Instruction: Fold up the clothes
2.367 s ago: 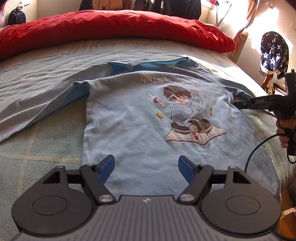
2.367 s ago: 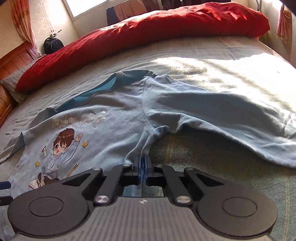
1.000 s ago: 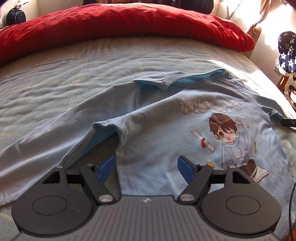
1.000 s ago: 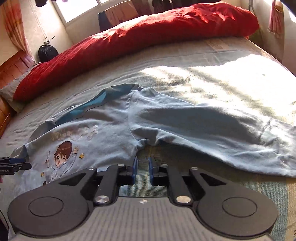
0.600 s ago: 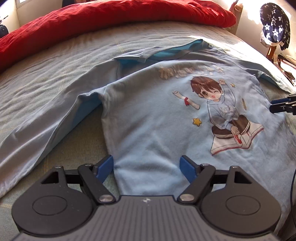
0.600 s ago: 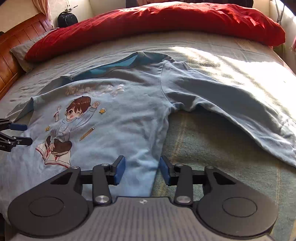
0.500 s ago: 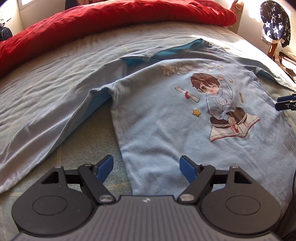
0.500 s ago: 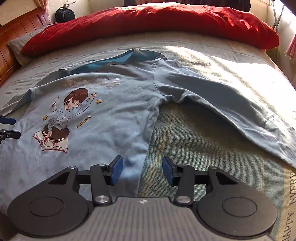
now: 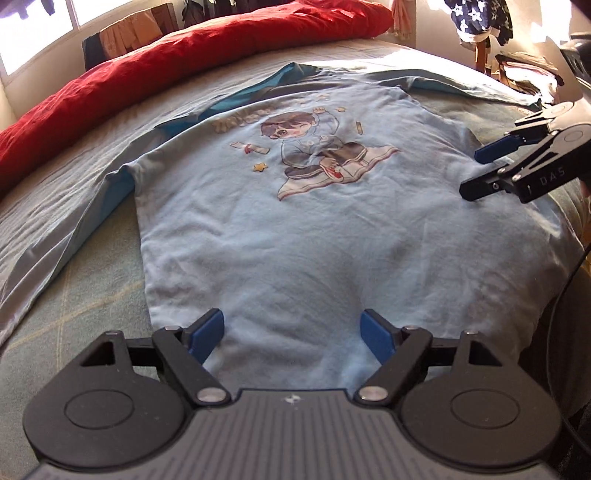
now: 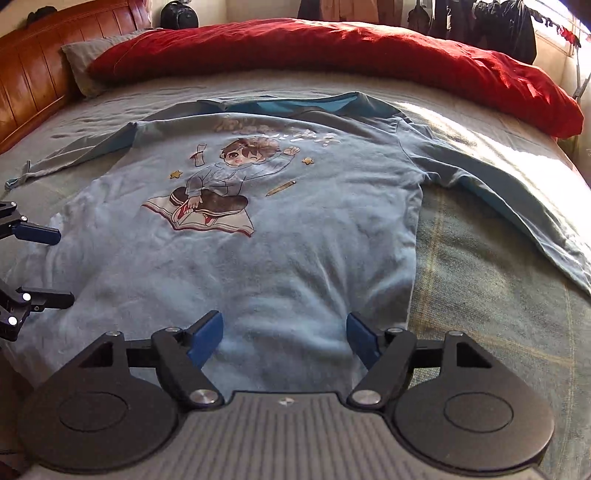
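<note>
A light blue long-sleeved shirt [image 9: 295, 229] with a cartoon boy print lies flat, front up, on the bed; it also shows in the right wrist view [image 10: 280, 251]. Both sleeves are spread out to the sides. My left gripper [image 9: 291, 332] is open and empty, just above the shirt's hem near its left side. My right gripper [image 10: 284, 334] is open and empty, above the hem near the right side. The right gripper also shows in the left wrist view [image 9: 480, 170], open over the shirt's right edge. The left gripper shows in the right wrist view [image 10: 44, 266], open.
A red duvet [image 10: 332, 48] lies bunched along the head of the bed, with a grey pillow [image 10: 85, 62] and wooden headboard [image 10: 33, 70] at the left. The grey-green bedspread [image 10: 498, 295] lies under the shirt. A chair with a star-print garment [image 9: 476, 18] stands beyond the bed's right side.
Both grippers have moved from the shirt's armpits and side seams down to the hem. The right gripper, shut on the side seam at first, has let go and opened wide. The shirt lies flatter.
</note>
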Demonstrator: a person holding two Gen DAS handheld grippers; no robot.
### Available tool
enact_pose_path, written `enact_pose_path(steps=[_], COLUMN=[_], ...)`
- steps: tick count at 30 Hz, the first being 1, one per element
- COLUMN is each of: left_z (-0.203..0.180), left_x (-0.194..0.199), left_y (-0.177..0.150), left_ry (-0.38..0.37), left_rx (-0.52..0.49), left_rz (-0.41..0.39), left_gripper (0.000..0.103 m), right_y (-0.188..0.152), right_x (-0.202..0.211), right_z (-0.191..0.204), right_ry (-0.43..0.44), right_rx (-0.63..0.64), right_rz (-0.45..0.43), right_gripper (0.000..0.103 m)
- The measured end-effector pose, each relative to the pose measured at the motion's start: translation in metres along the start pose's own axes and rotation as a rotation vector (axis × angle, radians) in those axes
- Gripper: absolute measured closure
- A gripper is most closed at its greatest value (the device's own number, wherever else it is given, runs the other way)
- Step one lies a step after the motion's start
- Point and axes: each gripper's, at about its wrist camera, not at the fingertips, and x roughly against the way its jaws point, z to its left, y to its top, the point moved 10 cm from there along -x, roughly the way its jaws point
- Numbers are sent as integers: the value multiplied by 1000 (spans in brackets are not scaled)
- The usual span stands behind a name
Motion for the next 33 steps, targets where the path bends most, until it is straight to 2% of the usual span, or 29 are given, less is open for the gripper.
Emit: enact_pose_path(steps=[9, 12, 14, 19, 22, 25, 28, 33], left_z=[-13, -19, -21, -22, -25, -17, -1, 5], left_x=[34, 43, 44, 27, 32, 41, 45, 28], left_y=[-45, -40, -34, -47, -52, -44, -20, 5], left_ry=[6, 20, 24, 16, 10, -29, -35, -49], left_rx=[98, 54, 31, 93, 72, 105, 144, 166], left_rz=[15, -20, -42, 22, 18, 6, -49, -62], left_gripper=[19, 19, 19, 18, 18, 18, 18, 18], right_y=[-44, -45, -47, -49, -51, -50, -50, -51], right_x=[22, 21, 21, 21, 21, 20, 20, 20], right_z=[10, 12, 13, 15, 14, 14, 15, 15], right_ry=[-51, -59, -65, -71, -68, -67, -71, -70], right_rx=[-63, -64, -64, -73, -71, -69, -68, -69], right_rz=[-43, -43, -42, -53, -59, -56, -56, -60], right_gripper=[5, 1, 0, 0, 0, 0, 0, 0])
